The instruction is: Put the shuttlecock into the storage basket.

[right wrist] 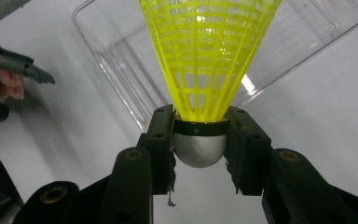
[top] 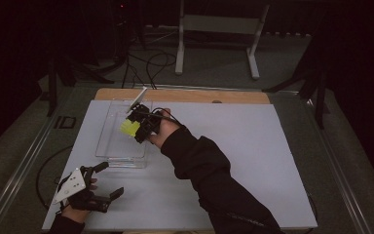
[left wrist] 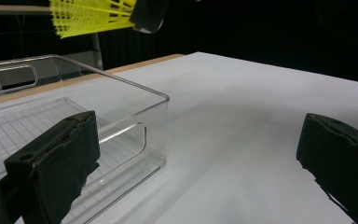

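High view: the right tool (top: 135,127) hangs over the clear plastic tray (top: 108,139) on the white bench (top: 253,146), its jaws pinching a yellow shuttlecock (top: 130,127) above the tray's middle. The left tool (top: 108,180) rests near the bench's front left corner, jaws spread, nothing between them, just short of the tray's near wall.

Left gripper view: two black jaws stand wide apart, the tray (left wrist: 135,93) just beyond the left one. The shuttlecock's yellow skirt (left wrist: 88,16) sits high above the tray.

Right gripper view: the jaws clamp the shuttlecock's silver cap (right wrist: 199,148) from both sides; the skirt (right wrist: 207,51) points away, over the tray (right wrist: 121,84). The left tool (right wrist: 18,65) shows at the left edge.
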